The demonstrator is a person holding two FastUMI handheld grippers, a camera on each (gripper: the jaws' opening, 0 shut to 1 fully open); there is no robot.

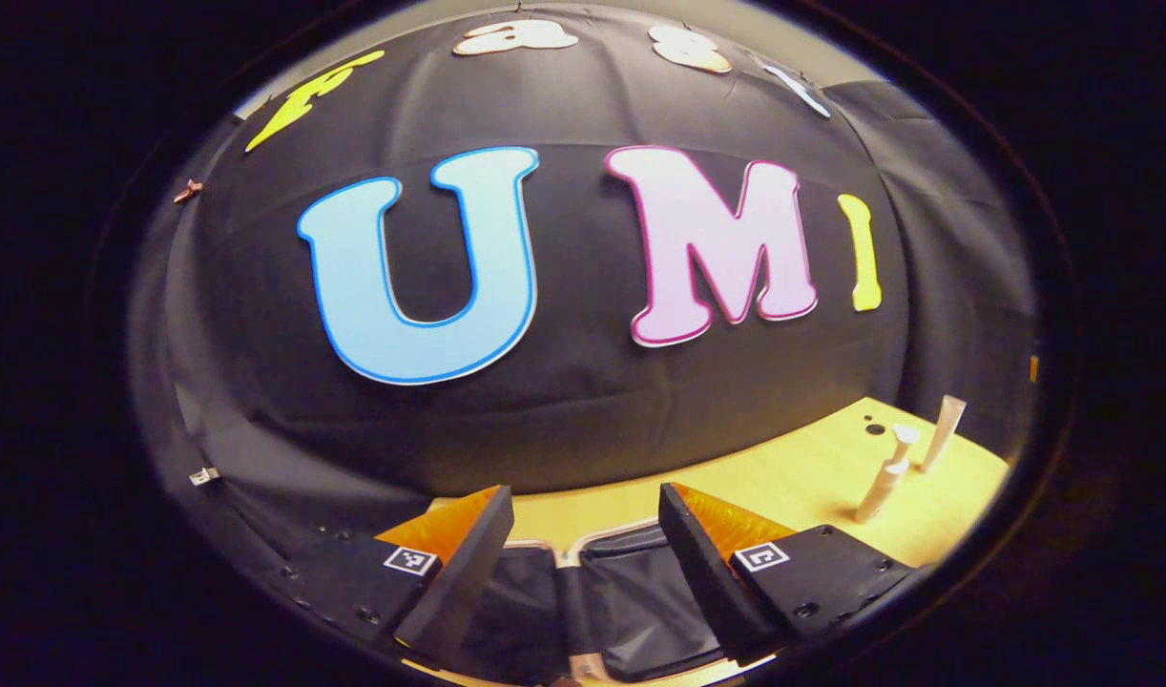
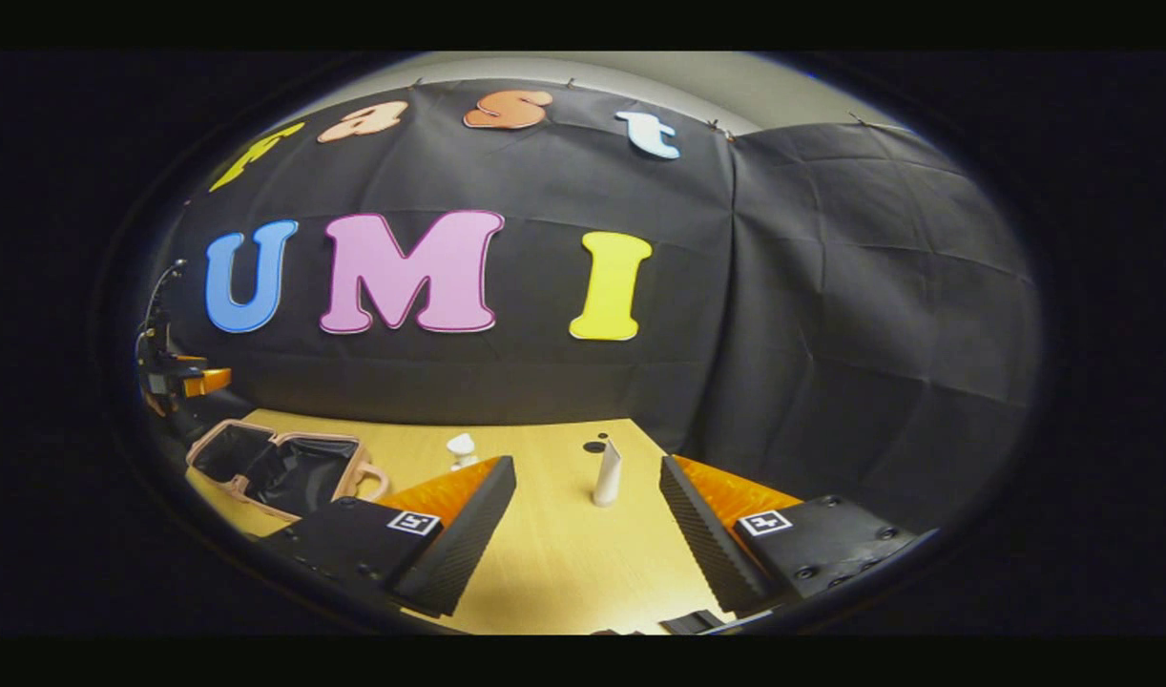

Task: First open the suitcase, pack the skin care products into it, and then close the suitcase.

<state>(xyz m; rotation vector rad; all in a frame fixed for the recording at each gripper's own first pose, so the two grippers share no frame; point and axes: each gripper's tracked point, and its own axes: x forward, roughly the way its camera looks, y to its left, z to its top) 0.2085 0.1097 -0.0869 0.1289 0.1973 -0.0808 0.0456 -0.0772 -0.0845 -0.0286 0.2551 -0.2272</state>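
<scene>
The suitcase [image 2: 278, 468] lies open on the left of the wooden table, with a pink rim and black lining. In the left gripper view my left gripper [image 1: 583, 515] hangs open just above the suitcase lining [image 1: 631, 601], nothing between its fingers. A pump bottle [image 1: 884, 477] and a slim tube [image 1: 941, 434] stand upright to its right. My right gripper [image 2: 588, 534] is open over bare table, with the tube [image 2: 607, 472] upright a short way ahead between its fingers. The pump bottle [image 2: 461, 448] peeks out behind its left finger. The left gripper [image 2: 173, 377] shows small at far left, above the suitcase.
The table [image 2: 545, 563] ends at the black cloth wall behind it. A small dark hole [image 2: 594, 446] sits in the tabletop just behind the tube. A dark object [image 2: 693, 622] lies at the table's near edge.
</scene>
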